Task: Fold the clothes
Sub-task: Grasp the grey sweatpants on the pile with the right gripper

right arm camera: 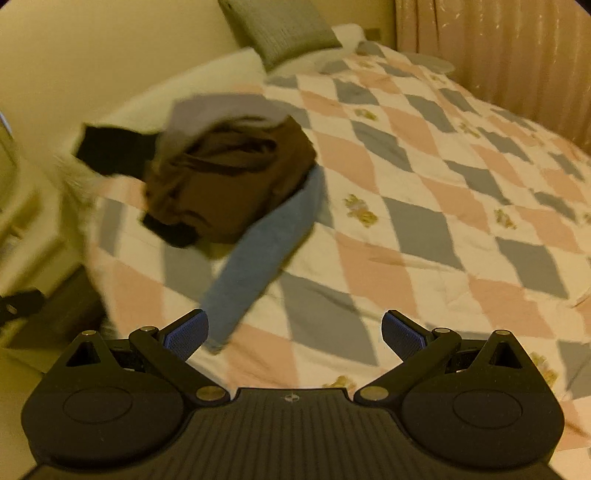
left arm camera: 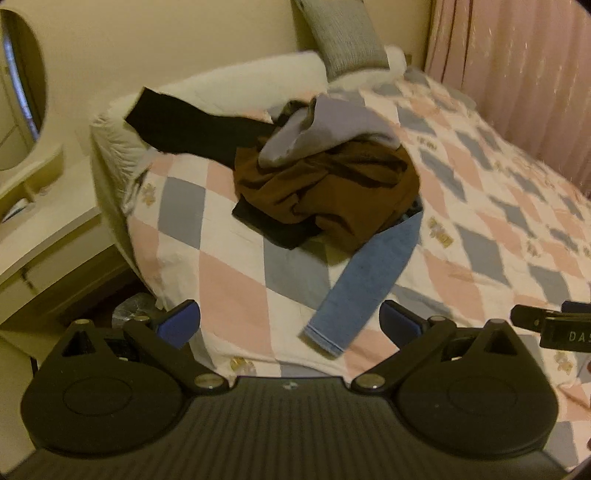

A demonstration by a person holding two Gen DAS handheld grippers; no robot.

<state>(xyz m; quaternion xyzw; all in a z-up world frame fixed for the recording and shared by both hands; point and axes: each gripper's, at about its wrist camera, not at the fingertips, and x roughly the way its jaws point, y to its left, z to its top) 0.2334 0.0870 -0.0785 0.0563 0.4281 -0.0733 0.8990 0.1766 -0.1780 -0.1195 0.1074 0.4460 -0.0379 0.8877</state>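
A heap of clothes lies on the bed: a brown garment (left arm camera: 325,188) (right arm camera: 225,177) in the middle, a lavender-grey one (left arm camera: 325,125) (right arm camera: 218,110) on top, and black cloth (left arm camera: 195,125) (right arm camera: 114,149) stretching left. A blue jeans leg (left arm camera: 365,280) (right arm camera: 258,251) trails from the heap toward me. My left gripper (left arm camera: 290,326) is open above the bed's near edge, the jeans hem between its fingers' line but apart from them. My right gripper (right arm camera: 295,334) is open too, holding nothing, with the jeans hem near its left finger (right arm camera: 186,334). The right gripper's tip (left arm camera: 554,326) shows in the left wrist view.
A quilt (left arm camera: 480,229) (right arm camera: 424,206) with pink, grey-blue and white diamonds covers the bed. A grey pillow (left arm camera: 343,33) (right arm camera: 280,29) leans at the headboard. Pink curtains (left arm camera: 517,74) hang on the right. A cream nightstand (left arm camera: 44,254) stands left of the bed.
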